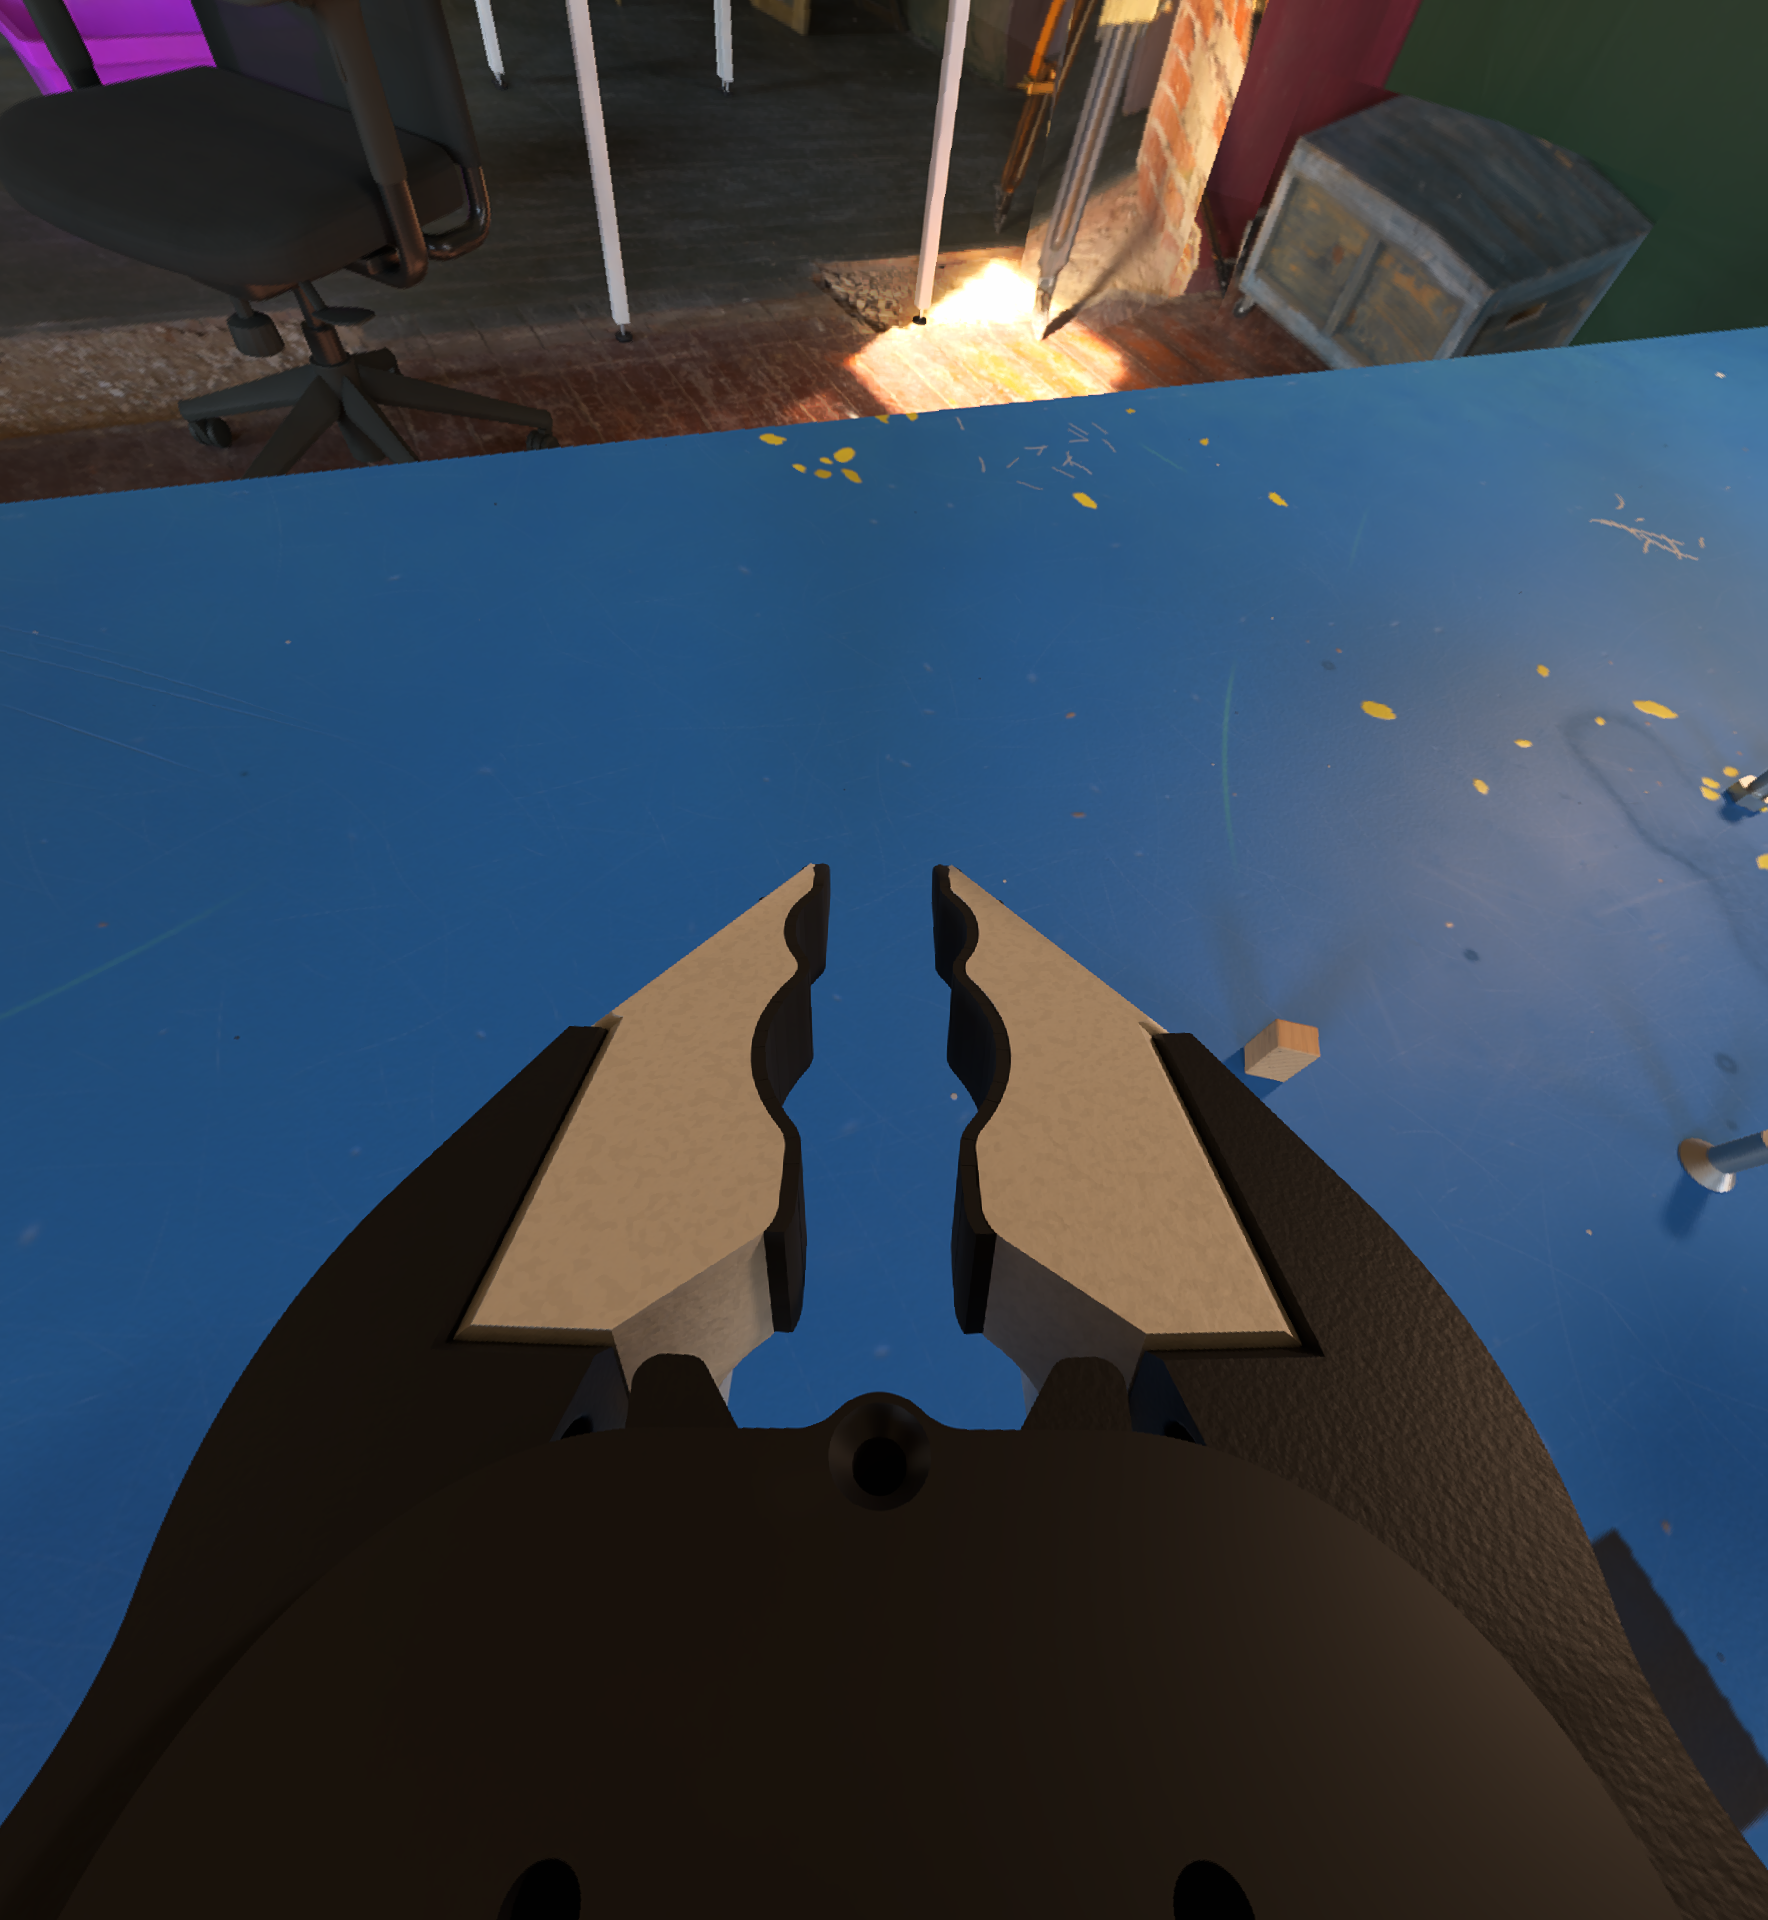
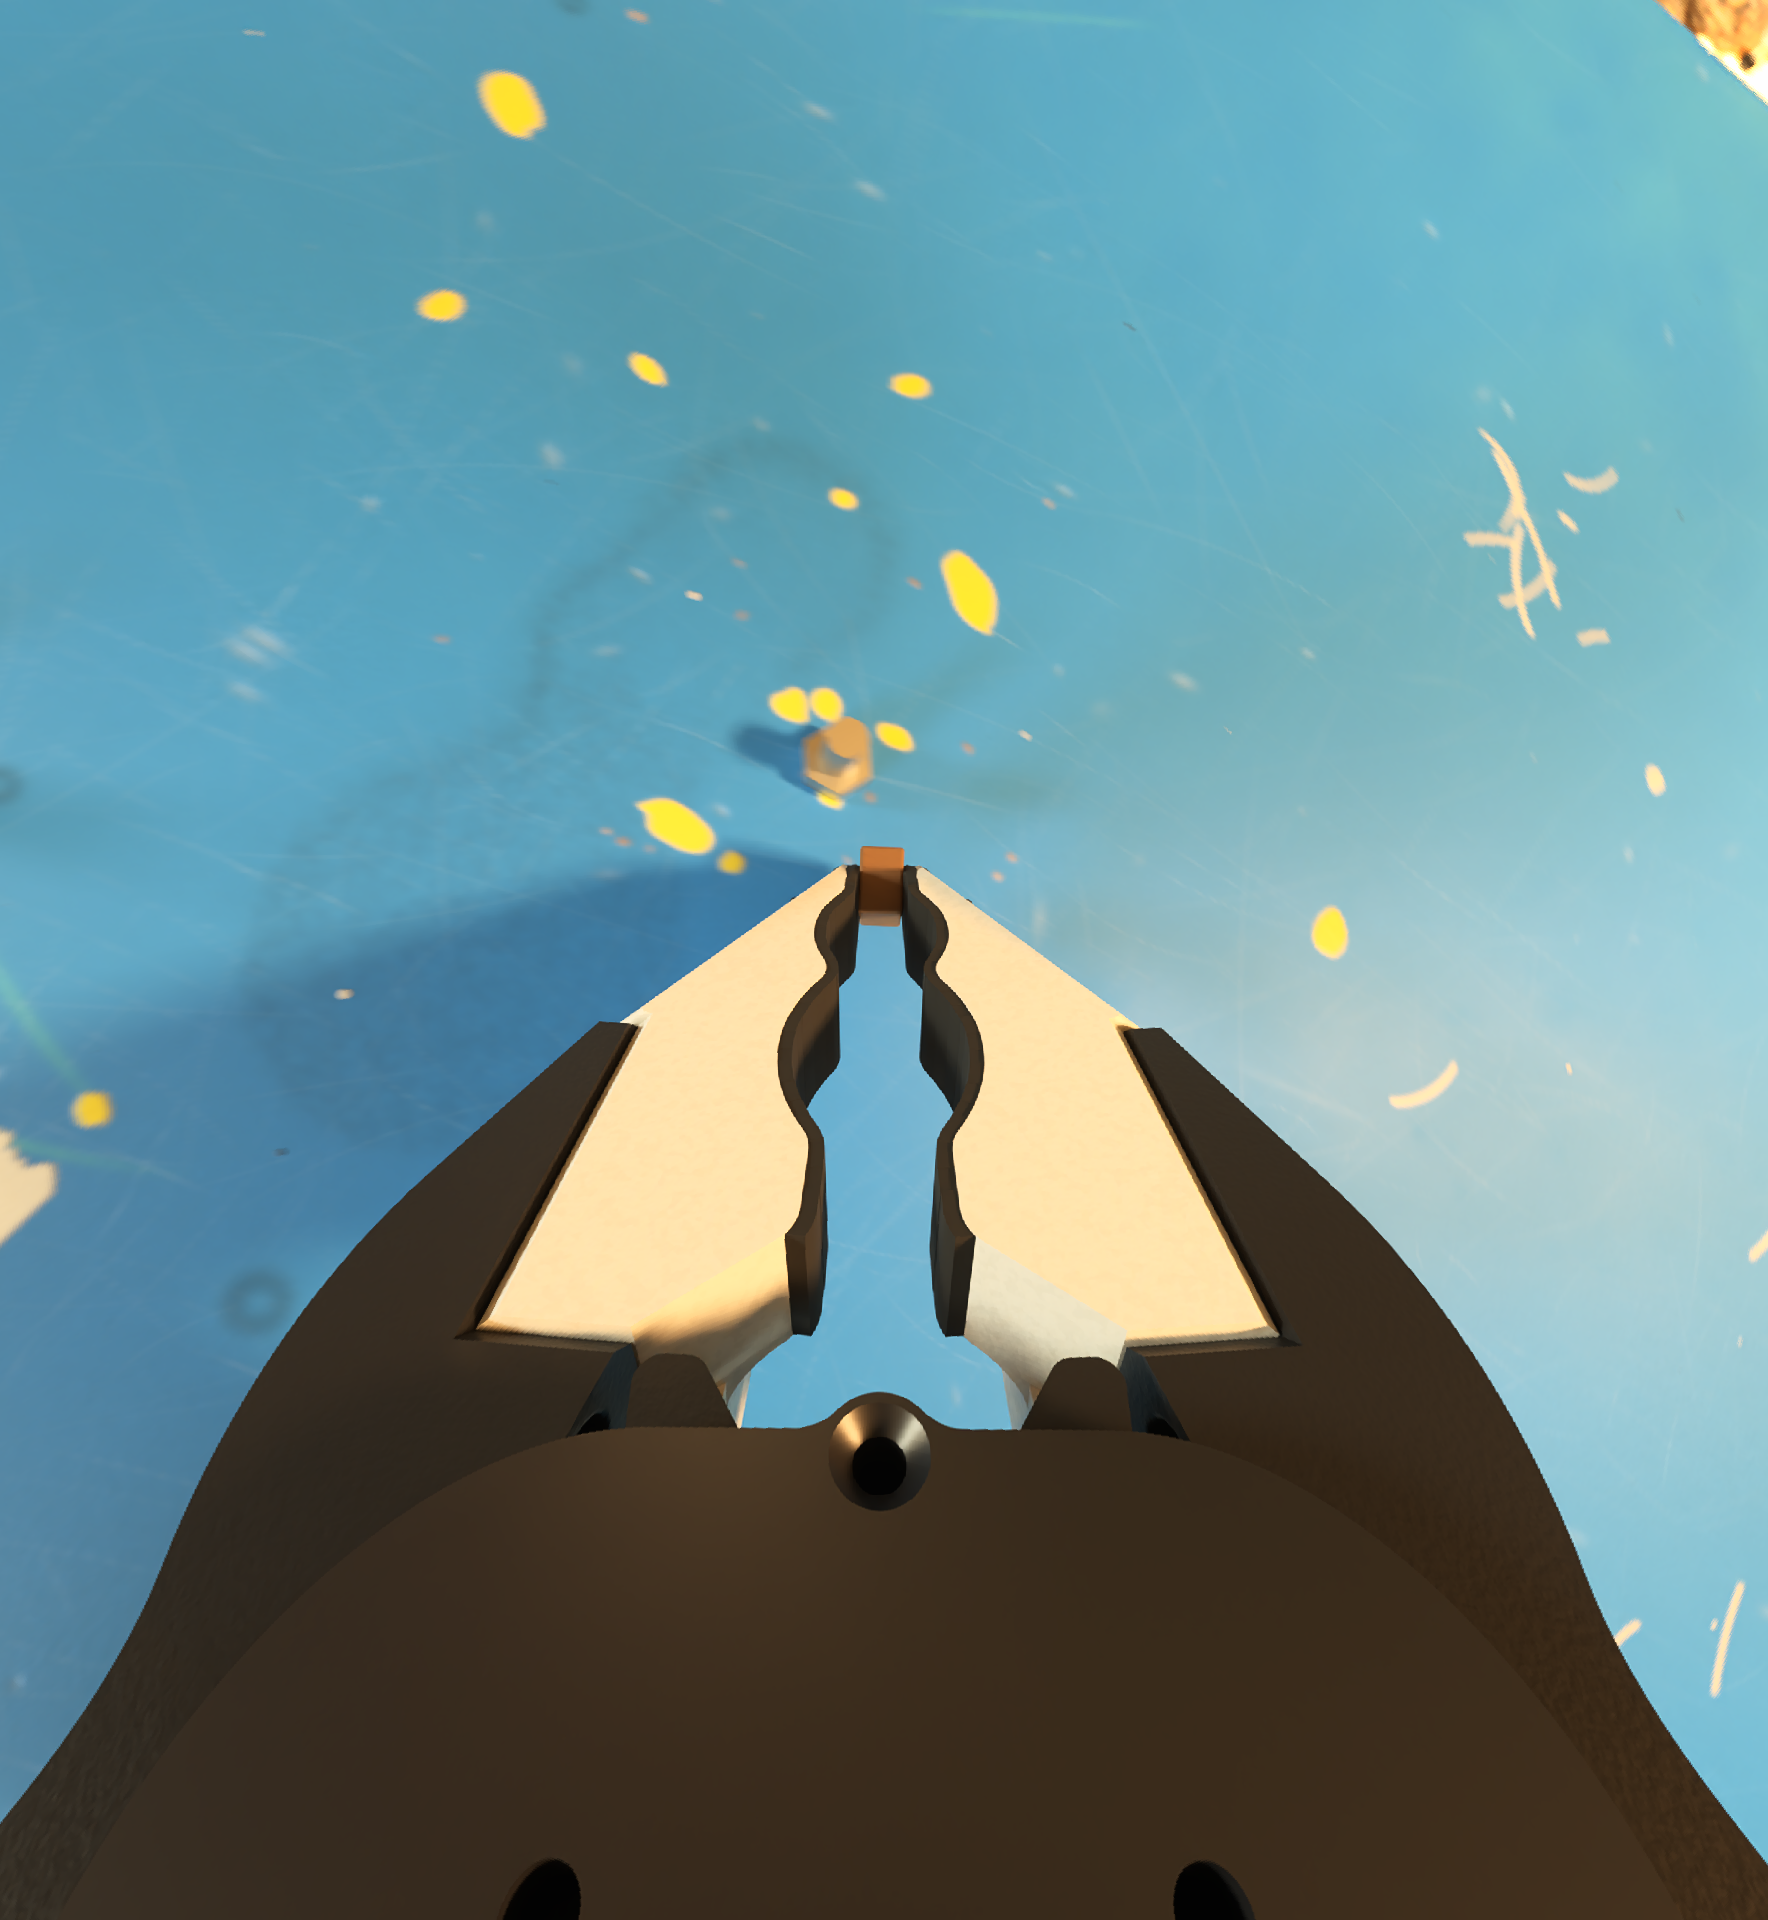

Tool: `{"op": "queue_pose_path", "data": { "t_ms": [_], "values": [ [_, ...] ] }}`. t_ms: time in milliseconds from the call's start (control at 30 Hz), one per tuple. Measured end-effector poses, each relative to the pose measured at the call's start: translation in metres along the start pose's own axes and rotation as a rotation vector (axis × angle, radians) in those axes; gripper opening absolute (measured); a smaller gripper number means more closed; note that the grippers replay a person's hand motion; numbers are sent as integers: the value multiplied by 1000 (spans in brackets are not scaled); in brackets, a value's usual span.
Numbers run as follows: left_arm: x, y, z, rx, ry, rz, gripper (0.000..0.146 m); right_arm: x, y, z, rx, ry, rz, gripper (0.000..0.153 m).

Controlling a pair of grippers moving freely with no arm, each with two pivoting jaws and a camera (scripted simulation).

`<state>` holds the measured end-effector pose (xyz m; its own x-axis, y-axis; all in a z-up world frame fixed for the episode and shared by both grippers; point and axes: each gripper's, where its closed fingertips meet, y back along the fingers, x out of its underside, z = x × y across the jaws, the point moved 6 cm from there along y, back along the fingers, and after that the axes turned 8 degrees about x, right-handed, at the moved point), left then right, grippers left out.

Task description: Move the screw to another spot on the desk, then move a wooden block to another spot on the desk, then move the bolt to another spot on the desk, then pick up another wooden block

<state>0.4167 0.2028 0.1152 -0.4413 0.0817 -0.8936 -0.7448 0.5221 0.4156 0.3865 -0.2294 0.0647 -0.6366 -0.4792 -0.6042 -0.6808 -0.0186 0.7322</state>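
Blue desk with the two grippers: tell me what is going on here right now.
The right gripper is shut on a small wooden block, pinched at its fingertips above the blue desk, with the hex-headed bolt lying just beyond. The left gripper is open and holds nothing over a bare part of the desk. In the left wrist view, another wooden block and the screw lie on the desk off to its right.

Looks like a workshop: scuffed blue desk (image 1: 547, 727) flecked with yellow paint and pale shavings, loose metal fasteners (image 1: 1734, 1158) lying about, worn plank floor (image 1: 80, 374), bare brick pillar (image 1: 1186, 135), battered wooden crate (image 1: 1431, 229), black office chair (image 1: 236, 187) behind.
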Motion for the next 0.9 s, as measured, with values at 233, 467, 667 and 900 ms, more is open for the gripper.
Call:
{"op": "queue_pose_path", "data": {
  "t_ms": [233, 467, 667, 900],
  "values": [
    [3, -3, 0, 1, 1, 13, 20, 15, -4, -16, 76, -99, 29, 7],
    [5, -6, -2, 7, -3, 26, 20, 2, 1, -15, 21, -141, -49, 28],
    [4, -5, -3, 11, -5, 23, 20, -21, -13, 4, -206, -130, -48, 38],
    [4, -6, -3, 14, -4, 26, 20, -17, -25, 1, -162, -39, 3, 37]
  ]
}}
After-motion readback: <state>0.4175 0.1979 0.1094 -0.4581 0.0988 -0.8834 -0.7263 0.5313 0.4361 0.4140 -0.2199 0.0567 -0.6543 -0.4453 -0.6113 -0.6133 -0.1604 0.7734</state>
